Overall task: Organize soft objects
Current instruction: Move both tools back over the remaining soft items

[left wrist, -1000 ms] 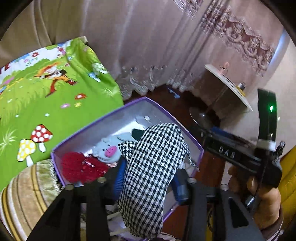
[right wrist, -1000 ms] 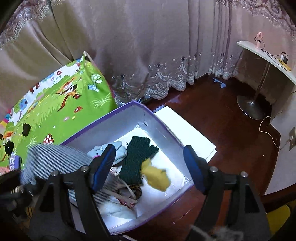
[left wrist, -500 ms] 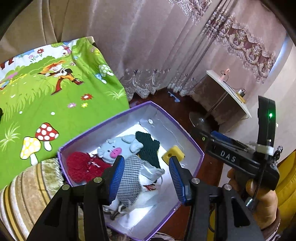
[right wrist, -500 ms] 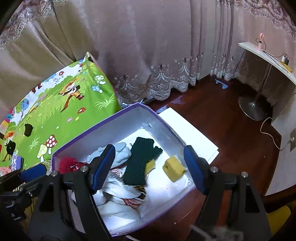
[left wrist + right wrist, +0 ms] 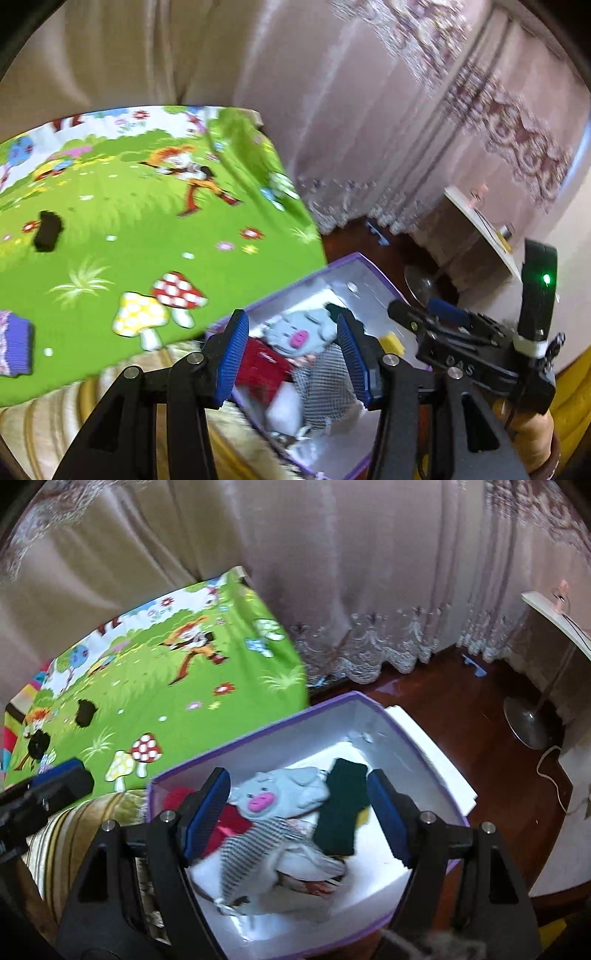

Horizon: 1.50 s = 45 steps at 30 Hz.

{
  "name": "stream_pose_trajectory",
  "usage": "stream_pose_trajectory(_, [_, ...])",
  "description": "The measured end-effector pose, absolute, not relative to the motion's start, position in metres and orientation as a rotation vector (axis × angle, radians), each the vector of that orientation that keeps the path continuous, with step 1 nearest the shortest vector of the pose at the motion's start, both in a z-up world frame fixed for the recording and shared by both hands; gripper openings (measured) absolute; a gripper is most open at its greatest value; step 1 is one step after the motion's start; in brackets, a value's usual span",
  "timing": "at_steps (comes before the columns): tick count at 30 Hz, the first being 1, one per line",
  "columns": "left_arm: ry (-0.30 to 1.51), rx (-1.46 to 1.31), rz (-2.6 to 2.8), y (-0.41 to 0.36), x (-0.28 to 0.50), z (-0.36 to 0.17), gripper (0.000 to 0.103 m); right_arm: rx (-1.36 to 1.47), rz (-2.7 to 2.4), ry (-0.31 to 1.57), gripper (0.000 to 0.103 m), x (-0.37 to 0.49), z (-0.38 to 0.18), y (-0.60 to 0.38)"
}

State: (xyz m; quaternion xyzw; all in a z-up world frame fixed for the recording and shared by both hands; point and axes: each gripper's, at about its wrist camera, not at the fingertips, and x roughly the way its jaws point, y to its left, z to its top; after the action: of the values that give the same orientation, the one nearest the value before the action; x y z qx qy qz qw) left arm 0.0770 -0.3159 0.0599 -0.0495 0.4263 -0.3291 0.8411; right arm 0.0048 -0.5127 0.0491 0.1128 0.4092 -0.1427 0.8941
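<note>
A purple-rimmed white box (image 5: 258,740) holds a grey pig plush (image 5: 277,794), a dark green knit piece (image 5: 341,808), a red knit piece (image 5: 225,821) and a black-and-white checked cloth (image 5: 251,845). My right gripper (image 5: 297,812) hangs open above them, holding nothing. In the left wrist view my left gripper (image 5: 291,354) is open and empty over the box's near-left corner, with the pig plush (image 5: 299,334), the checked cloth (image 5: 325,380) and a yellow sponge (image 5: 391,341) beyond it. On the green mat (image 5: 147,229) lie a black soft piece (image 5: 46,230) and a purple knit piece (image 5: 14,343).
A striped cushion (image 5: 74,823) lies between mat and box. A white board (image 5: 424,738) sticks out from under the box on the dark wooden floor (image 5: 480,757). Curtains hang behind. A stand's round base (image 5: 528,720) and a white side table (image 5: 554,616) are at the right.
The left gripper has let go of the checked cloth, which now lies in the box. Both grippers have swung left, so more of the green mat shows.
</note>
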Motion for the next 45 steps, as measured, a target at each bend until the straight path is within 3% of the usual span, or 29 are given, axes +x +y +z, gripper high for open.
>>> stream_pose_trajectory(21, [0.804,-0.274,-0.320,-0.130,0.166,0.082,0.054,0.066,-0.064,0.839,0.080,0.087,0.077,-0.381])
stream_pose_trajectory(30, [0.755,-0.424,-0.059,-0.030,0.213,0.092,0.075,0.014,0.026,0.804,0.083,0.133,0.095,-0.324])
stream_pose_trajectory(45, [0.876,-0.688,0.244,0.070,0.270,0.033,0.083,-0.001,0.143,0.790,0.088,0.222,0.085,-0.243])
